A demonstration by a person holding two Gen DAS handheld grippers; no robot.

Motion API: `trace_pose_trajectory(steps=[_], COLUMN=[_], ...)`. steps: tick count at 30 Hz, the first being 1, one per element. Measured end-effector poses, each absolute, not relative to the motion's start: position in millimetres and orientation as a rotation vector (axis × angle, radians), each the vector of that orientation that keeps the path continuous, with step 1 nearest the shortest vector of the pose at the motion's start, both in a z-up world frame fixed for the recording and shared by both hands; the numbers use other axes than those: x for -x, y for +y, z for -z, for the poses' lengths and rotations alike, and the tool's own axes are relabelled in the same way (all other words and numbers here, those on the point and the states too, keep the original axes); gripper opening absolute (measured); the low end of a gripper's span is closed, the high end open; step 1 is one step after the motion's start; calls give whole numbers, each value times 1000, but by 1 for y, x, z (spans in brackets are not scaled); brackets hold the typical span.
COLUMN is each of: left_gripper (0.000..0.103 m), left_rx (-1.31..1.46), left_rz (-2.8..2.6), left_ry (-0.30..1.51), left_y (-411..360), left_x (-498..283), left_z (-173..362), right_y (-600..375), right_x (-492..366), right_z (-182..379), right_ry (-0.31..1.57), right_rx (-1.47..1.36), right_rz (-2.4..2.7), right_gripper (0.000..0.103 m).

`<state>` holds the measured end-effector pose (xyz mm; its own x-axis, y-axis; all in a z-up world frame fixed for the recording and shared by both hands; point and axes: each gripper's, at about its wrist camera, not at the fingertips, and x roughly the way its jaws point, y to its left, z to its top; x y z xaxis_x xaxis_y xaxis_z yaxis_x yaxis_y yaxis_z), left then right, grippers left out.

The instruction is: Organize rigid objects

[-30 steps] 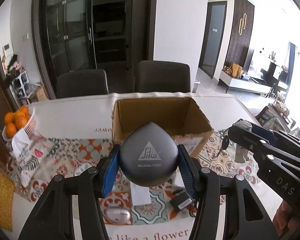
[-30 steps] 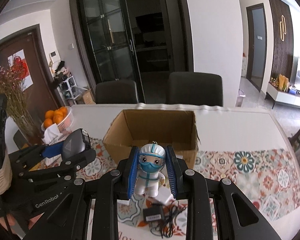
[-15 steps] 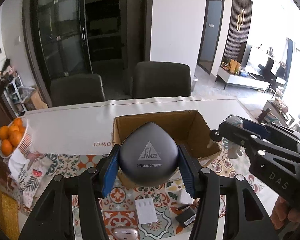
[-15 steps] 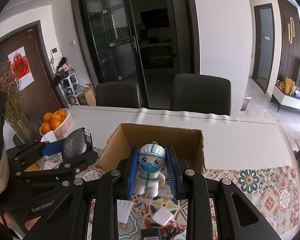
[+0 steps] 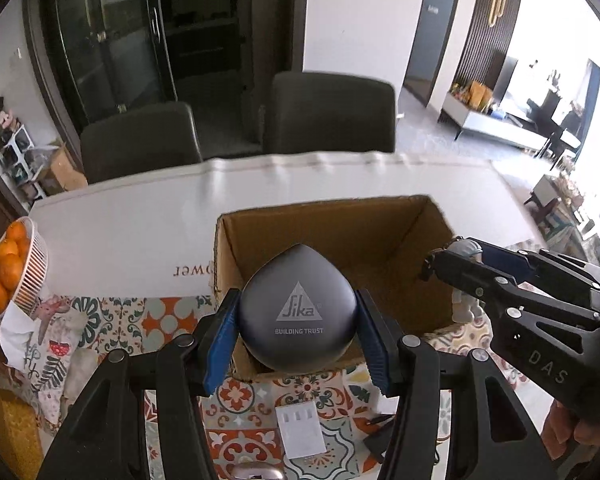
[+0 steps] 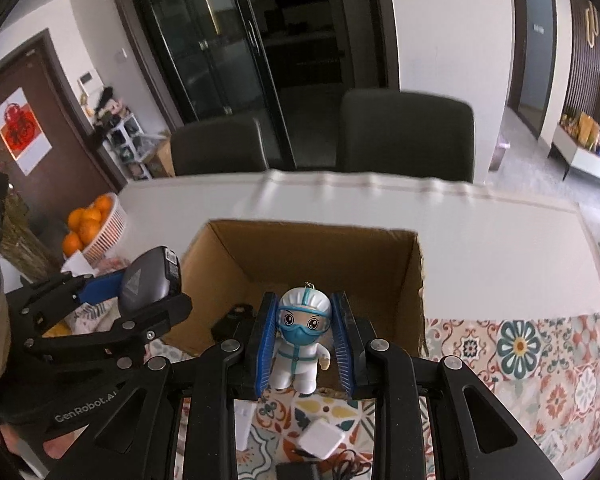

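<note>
**Both loads over the box front wall: collision and drop risks**

Table [image 6: 500, 240] carries an open cardboard box [image 5: 364, 232]. Both grippers hang at its near side, close together.

- Left gripper [image 5: 298, 340]: fingers [image 5: 220, 340] clamped on a grey teardrop case [image 5: 298, 312], the "Sika" one. It sits over the box's near-left wall, partly above the cavity.
- Right gripper [image 6: 304, 344]: fingers narrow, gripping a small masked figurine [image 6: 303, 340] at its sides, over the near wall.

Risks, biggest first:
1. Gripper-to-gripper clash. Both head for the same opening from the same side, and the left wrist view shows the right gripper just beside the case. Stagger the drops.
2. The case looks wide against the box mouth corner. Released too early, it likely lands on the rim and tips back onto the table.
3. A dark item [image 6: 232, 320] already lies inside, near-left. The case may land on it and sit crooked.
4. The figurine looks top-heavy and is held by thin contact, so it probably topples on release. Its keyring loop could snag a finger pad.
5. Loose white adapters and a cable [image 6: 324, 444] lie below the grippers; a low pass sweeps them.
</note>
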<state>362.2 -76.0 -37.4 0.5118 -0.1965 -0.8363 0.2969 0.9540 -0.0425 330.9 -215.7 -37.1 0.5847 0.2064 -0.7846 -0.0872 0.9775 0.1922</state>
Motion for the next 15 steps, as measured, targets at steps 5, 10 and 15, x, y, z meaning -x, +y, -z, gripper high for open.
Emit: trace_pose_trajectory(steps=[5,10,15], left_gripper=[55,55,55], left_rx=[-152,-157,-149], left_rz=[270,265,259], left_ry=[1044,1094,1130], left_y=[-81,-84,-84], left_x=[-376,-385,-388], left_z=[57,71,81], right_y=[-219,-222,-223], right_x=[-346,-355,-360], right_z=[59,73,81], right_ry=[995,1036,1052], right_rx=[-116,-121,-123], right_rz=[-154,-156,-152], right_gripper=[27,27,27])
